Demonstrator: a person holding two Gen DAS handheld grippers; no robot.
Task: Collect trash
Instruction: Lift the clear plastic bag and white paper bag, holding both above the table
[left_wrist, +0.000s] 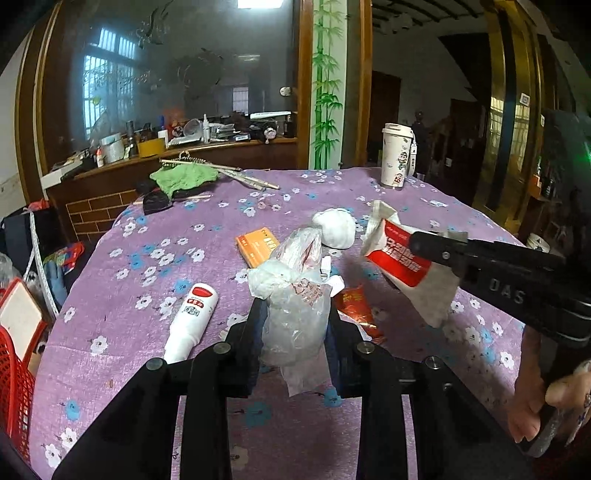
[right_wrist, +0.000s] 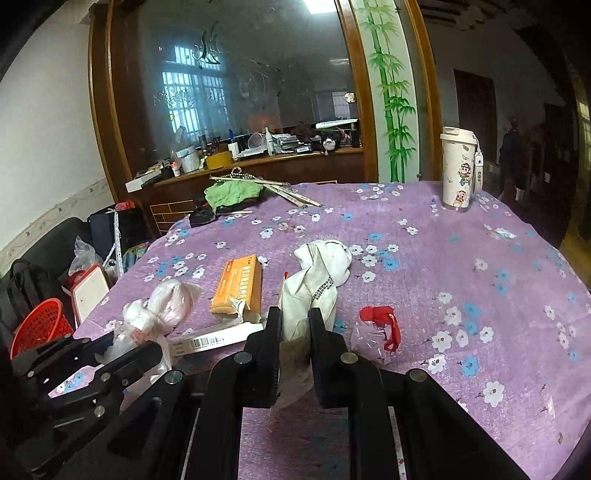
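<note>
My left gripper (left_wrist: 295, 314) is shut on a clear plastic bag (left_wrist: 295, 295) and holds it above the purple flowered tablecloth (left_wrist: 129, 295). My right gripper (right_wrist: 293, 317) is shut on a white and red paper packet (right_wrist: 310, 295); the packet (left_wrist: 402, 258) also shows in the left wrist view, lifted off the table. The left gripper and its bag (right_wrist: 155, 314) show at lower left in the right wrist view. On the cloth lie an orange box (right_wrist: 238, 288), a crumpled white tissue (right_wrist: 332, 258), a red wrapper (right_wrist: 380, 328) and a white bottle with a red label (left_wrist: 190, 321).
A white tumbler (right_wrist: 458, 170) stands at the far right of the table. A green cloth with sticks (right_wrist: 232, 194) lies at the far edge. A red basket (right_wrist: 40, 325) sits on the floor at left. A white barcoded strip (right_wrist: 218, 338) lies near the orange box.
</note>
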